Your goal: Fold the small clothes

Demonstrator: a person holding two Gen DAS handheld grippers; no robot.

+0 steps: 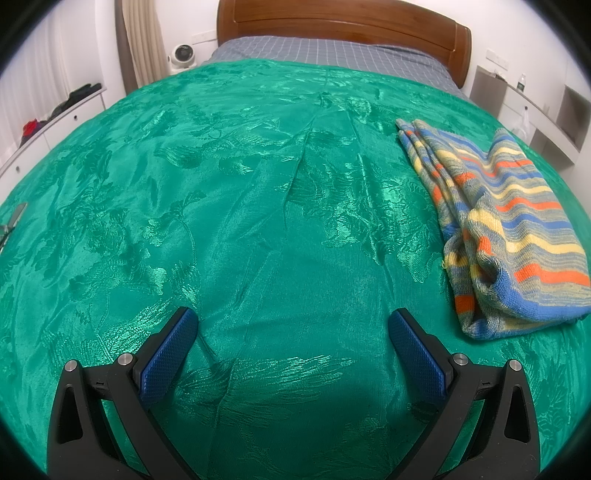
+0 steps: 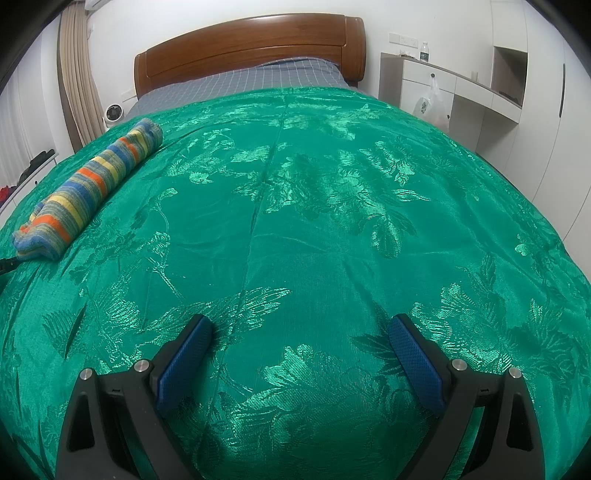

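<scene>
Green floral jacquard bedspread (image 1: pixel 258 221) fills both wrist views, covering most of the bed; a long crease runs down its middle. Grey checked sheet (image 1: pixel 332 51) shows past its far edge, below the wooden headboard (image 1: pixel 343 26). Fisheye bends everything near the rim, so the bed edges are hard to judge.

Striped knit garment (image 1: pixel 517 229), in blue, orange, yellow and grey bands, lies folded into a long bundle on the bedspread. In the left wrist view it sits to the right, near the bed's right edge, well apart from both fingers. In the right wrist view the same bundle is far left, seen end-on and looking like a roll; its near end is close to the frame rim. What kind of garment it is cannot be told, no sleeves or neckline visible.

Left gripper (image 1: pixel 293 321): jaws spread wide, nothing between the blue pads (image 1: pixel 166 358), over bare bedspread. Right gripper (image 2: pixel 300 325): also spread wide, holding nothing, over bare bedspread. Whether the tips touch the cloth is unclear. Lower bodies of both are cut off by the frame bottom.

White drawer unit (image 2: pixel 436 85) at the right wall with a plastic bag (image 2: pixel 430 103) hanging on it; bag contents not readable. Beige curtain (image 2: pixel 77 81) at left. Small white fan (image 1: pixel 181 55) beside the bed head. Water bottle (image 2: pixel 424 51) on the unit, tiny. Dark clutter on a left shelf (image 1: pixel 70 101), too blurred to name.
</scene>
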